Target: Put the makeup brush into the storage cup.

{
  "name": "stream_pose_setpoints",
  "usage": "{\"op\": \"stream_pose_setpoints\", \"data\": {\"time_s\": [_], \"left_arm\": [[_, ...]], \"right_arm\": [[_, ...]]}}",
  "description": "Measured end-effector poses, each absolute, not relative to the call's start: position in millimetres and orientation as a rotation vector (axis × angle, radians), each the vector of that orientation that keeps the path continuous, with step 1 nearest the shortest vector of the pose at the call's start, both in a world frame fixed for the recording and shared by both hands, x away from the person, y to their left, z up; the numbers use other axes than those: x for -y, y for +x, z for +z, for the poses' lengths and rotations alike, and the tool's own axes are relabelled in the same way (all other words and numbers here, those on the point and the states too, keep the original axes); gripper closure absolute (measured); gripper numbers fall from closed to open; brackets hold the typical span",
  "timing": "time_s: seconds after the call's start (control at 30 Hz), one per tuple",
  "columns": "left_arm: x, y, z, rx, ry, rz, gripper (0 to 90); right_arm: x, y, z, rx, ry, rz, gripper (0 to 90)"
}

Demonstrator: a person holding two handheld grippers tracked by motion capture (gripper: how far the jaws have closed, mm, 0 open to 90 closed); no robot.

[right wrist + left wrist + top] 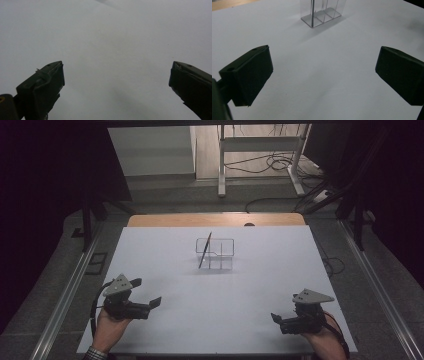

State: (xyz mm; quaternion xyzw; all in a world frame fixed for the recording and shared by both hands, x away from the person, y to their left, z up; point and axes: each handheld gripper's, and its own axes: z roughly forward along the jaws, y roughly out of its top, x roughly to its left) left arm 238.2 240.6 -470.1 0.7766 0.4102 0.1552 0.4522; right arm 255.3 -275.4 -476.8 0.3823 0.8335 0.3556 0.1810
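Observation:
A clear plastic rack with several slots stands on the white table, a little beyond its middle. A thin dark flat piece stands on edge in its left slot, leaning slightly. In the left gripper view the rack sits at the top with the dark piece upright in it. My left gripper rests near the front left of the table, open and empty. My right gripper rests near the front right, open and empty. Both are far from the rack.
The white sheet covers a wooden tabletop whose far edge shows. Beyond it stand a metal frame and loose cables on the floor. Metal rails run along both sides of the table.

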Motion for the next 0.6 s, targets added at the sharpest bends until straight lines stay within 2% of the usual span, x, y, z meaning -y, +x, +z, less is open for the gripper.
{"op": "stream_pose_setpoints", "data": {"time_s": [0.6], "left_arm": [[-250.0, 220.1, -471.6, -1.034, 1.934, 0.413, 1.9]], "right_arm": [[275.7, 255.5, -476.5, -2.358, 1.077, 1.001, 0.0]]}}
